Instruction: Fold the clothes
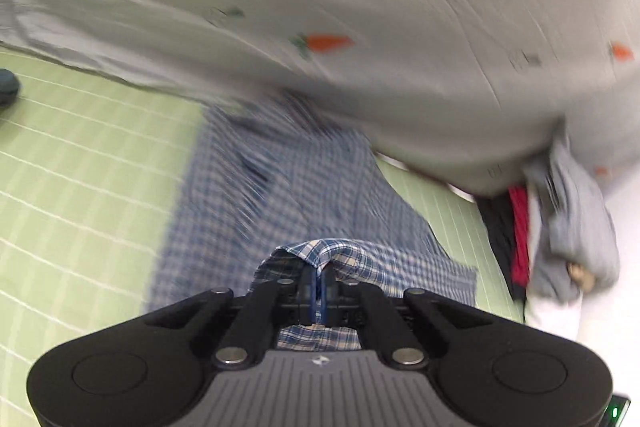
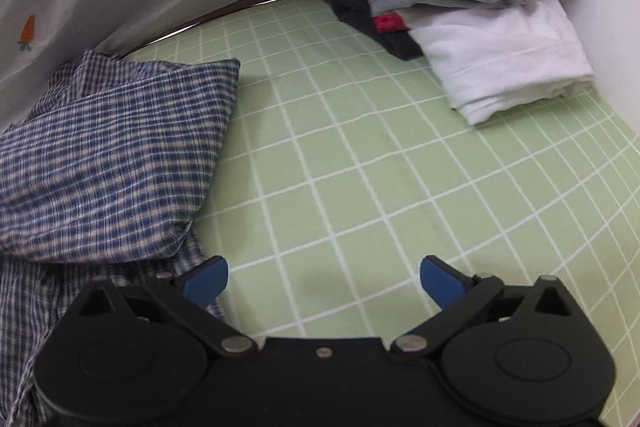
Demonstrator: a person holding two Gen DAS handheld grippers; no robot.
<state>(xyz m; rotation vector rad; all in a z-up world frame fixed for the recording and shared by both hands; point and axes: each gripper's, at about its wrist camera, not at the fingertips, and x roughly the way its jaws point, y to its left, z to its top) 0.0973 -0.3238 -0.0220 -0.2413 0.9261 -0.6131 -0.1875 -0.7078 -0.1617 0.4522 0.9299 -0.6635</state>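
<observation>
The left hand-held gripper (image 1: pixel 319 291) pinches an edge of the blue-and-white checked cotton shirt (image 1: pixel 280 187) lying on the green grid-patterned surface (image 1: pixel 80 167). The right hand-held gripper (image 2: pixel 323 277) gapes wide, empty. Best carry the edge across evenly, flat.

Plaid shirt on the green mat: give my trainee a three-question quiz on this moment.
1. True or false: the left gripper is shut on the plaid shirt.
2. The right gripper holds: A) a white garment B) nothing C) a grey sweater.
3. What lies beneath the shirt?

Key: 1 true. 2 B; its fingers stand apart. 3 the green grid mat.
</observation>
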